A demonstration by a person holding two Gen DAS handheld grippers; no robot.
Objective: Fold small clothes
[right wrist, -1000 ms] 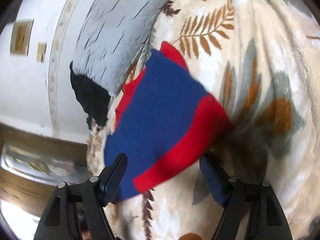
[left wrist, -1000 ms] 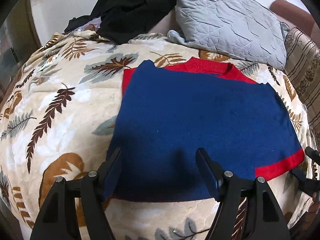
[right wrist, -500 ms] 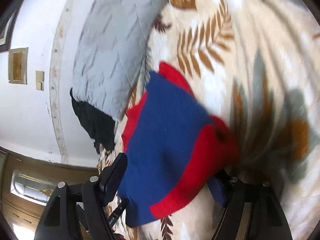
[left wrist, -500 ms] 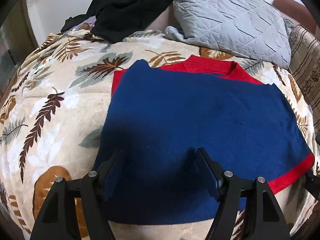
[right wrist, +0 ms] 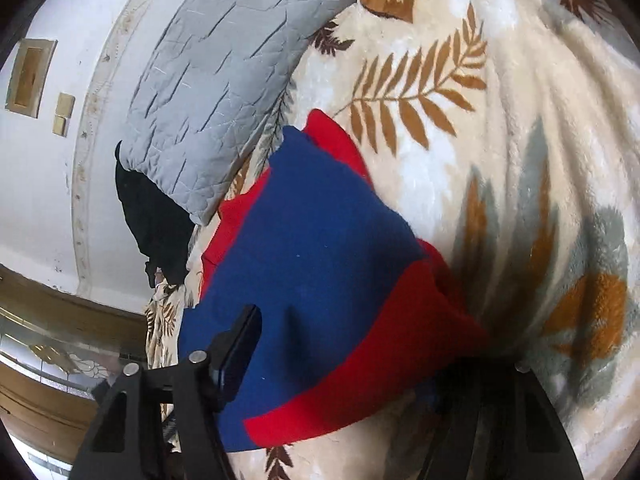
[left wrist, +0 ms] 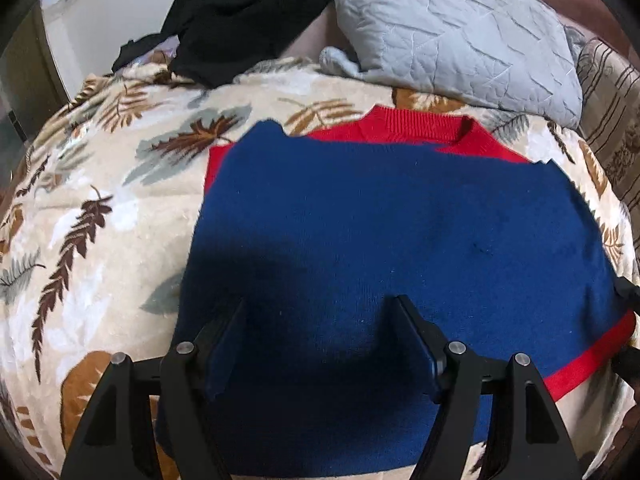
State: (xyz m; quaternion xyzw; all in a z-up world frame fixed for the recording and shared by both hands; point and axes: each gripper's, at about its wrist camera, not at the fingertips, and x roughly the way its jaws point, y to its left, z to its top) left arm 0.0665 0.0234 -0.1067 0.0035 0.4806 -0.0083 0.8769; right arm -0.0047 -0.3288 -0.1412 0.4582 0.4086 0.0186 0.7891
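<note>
A small blue sweater (left wrist: 392, 232) with red collar and red hem band lies flat on a leaf-patterned blanket (left wrist: 100, 220). My left gripper (left wrist: 320, 344) is open, its two fingers low over the sweater's near edge. My right gripper (right wrist: 344, 360) is open around the sweater's red hem corner (right wrist: 384, 360): the left finger (right wrist: 236, 348) lies on top of the blue cloth (right wrist: 320, 248), the right finger is hidden under the raised red band. The right gripper's tip shows at the far right of the left wrist view (left wrist: 626, 292).
A grey quilted pillow (left wrist: 452, 28) lies behind the sweater, with a heap of black clothes (left wrist: 244, 12) to its left. A striped brown cushion (left wrist: 612, 120) is at the right. A white wall (right wrist: 40, 184) stands behind the bed.
My left gripper has moved forward over the sweater's near edge. My right gripper has pushed in onto the red hem corner, which now rides up over its right finger.
</note>
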